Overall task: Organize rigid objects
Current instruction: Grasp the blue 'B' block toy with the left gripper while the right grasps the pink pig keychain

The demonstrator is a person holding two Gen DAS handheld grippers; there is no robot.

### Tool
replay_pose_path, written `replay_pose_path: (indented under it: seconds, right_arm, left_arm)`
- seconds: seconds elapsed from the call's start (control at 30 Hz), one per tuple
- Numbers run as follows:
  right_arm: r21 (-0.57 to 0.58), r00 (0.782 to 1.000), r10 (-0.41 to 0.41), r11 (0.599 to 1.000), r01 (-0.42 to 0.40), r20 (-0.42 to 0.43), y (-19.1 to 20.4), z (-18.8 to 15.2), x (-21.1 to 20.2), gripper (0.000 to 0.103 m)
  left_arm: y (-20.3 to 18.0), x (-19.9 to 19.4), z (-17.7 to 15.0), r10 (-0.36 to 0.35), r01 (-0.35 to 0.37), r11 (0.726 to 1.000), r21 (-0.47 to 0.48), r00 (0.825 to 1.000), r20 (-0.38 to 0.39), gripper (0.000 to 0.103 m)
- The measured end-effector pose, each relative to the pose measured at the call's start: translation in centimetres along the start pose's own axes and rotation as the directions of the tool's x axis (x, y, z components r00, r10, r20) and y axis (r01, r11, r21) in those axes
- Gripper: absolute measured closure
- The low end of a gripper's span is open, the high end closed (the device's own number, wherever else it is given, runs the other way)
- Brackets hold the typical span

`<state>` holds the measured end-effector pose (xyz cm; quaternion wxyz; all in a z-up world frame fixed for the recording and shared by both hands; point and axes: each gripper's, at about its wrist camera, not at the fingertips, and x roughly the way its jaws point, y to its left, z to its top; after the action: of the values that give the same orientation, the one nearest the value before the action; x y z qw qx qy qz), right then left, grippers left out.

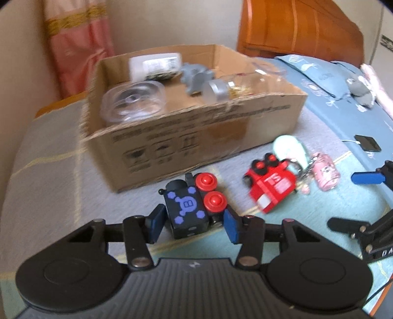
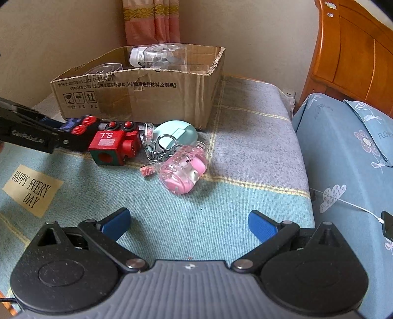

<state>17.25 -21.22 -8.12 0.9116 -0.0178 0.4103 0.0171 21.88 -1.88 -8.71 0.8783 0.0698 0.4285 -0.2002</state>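
A black toy train [image 1: 188,208] with a purple "B" pattern and red wheels lies on the blanket, just in front of the cardboard box [image 1: 196,137]. My left gripper [image 1: 194,227] is shut on it, one blue pad against each side. To its right lie a red toy train [image 1: 270,186], a mint computer mouse [image 1: 289,149] and a pink keychain charm [image 1: 325,171]. My right gripper [image 2: 189,225] stands open over bare blanket, with the pink charm [image 2: 183,171] a little ahead of it. The box [image 2: 147,98] holds clear plastic containers, a bottle and a grey item.
A bed with a blue floral cover [image 2: 343,152] borders the blanket on the right, with a wooden headboard [image 2: 356,54] behind. A white cable [image 2: 343,201] and a dark device lie on the bed. A pink curtain [image 2: 152,22] hangs behind the box.
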Motion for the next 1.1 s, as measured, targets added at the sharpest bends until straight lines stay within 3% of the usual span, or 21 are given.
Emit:
replay_pose_path:
  seconds: [0.2,0.4,0.73,0.97,1.1]
  right_arm:
    - [-0.034,1.0,0.028,0.999,-0.028,0.0,-0.2,0.7,0.7,0.0]
    - [-0.15,0.989,0.143,0.979,-0.137,0.035,-1.0,1.9,2.3,0.0]
    - [-0.297,0.964,0.264,0.922,-0.248,0.014,-1.1,4.8,4.5,0.001]
    - [-0.364,0.961,0.276,0.894,-0.262,-0.012,0.0,4.4,3.0,0.019]
    - [-0.367,0.962,0.27,0.893,-0.261,-0.028,0.2,3.7,1.8,0.038]
  left_arm:
    - [2.0,-1.6,-1.7,0.037,-0.038,0.996,-0.084,0.999,-0.017,0.054]
    - [3.1,-2.6,-2.9,0.052,-0.053,0.988,-0.148,0.999,-0.011,0.054]
    - [3.0,-2.6,-2.9,0.062,-0.063,0.986,-0.151,0.998,-0.015,0.054]
    - [3.1,-2.5,-2.8,0.065,-0.067,0.987,-0.149,0.998,-0.016,0.053]
    - [3.1,-2.5,-2.9,0.071,-0.073,0.987,-0.14,0.997,-0.019,0.053]
